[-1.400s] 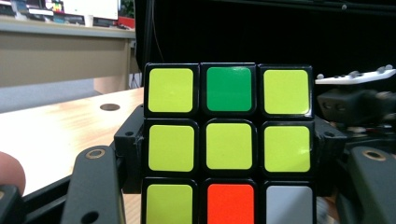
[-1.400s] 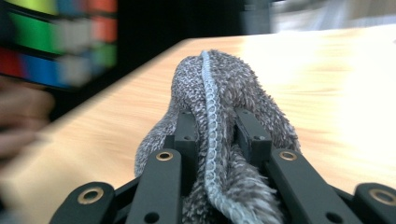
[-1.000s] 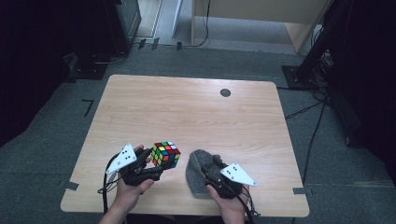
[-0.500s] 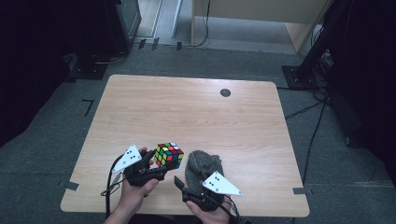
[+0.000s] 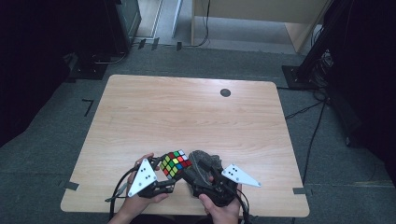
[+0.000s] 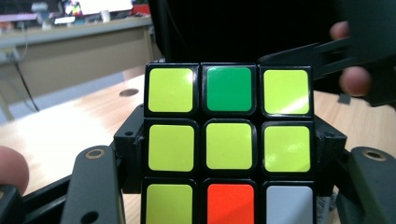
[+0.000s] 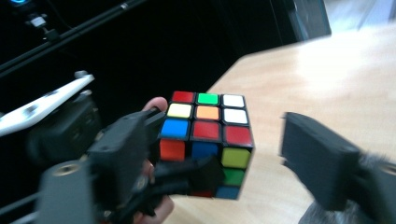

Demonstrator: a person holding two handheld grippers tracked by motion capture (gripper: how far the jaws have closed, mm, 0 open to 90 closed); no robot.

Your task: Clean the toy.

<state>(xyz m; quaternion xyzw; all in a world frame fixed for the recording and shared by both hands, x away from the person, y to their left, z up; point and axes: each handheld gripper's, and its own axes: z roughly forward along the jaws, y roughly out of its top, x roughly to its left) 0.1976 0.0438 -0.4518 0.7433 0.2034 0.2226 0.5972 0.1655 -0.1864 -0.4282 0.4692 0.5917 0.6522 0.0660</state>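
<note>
A scrambled Rubik's cube is held just above the front of the wooden table, with my left gripper shut on it. In the left gripper view the cube shows a mostly yellow face between the jaws of the left gripper. My right gripper sits right beside the cube, its jaws just having been opening. In the right gripper view the cube hangs between the open jaws of the right gripper, with a gap to the right jaw. A grey fuzzy cloth lies at the right gripper.
A small black round hole marks the table's far right part. Grey carpet with tape marks surrounds the table. Dark stands and cables stand beyond the far corners. Fuzz of the cloth shows beside the right jaw.
The left gripper carried the cube to the right, toward the right gripper. The right gripper rose off the grey cloth and its jaws opened wider.
</note>
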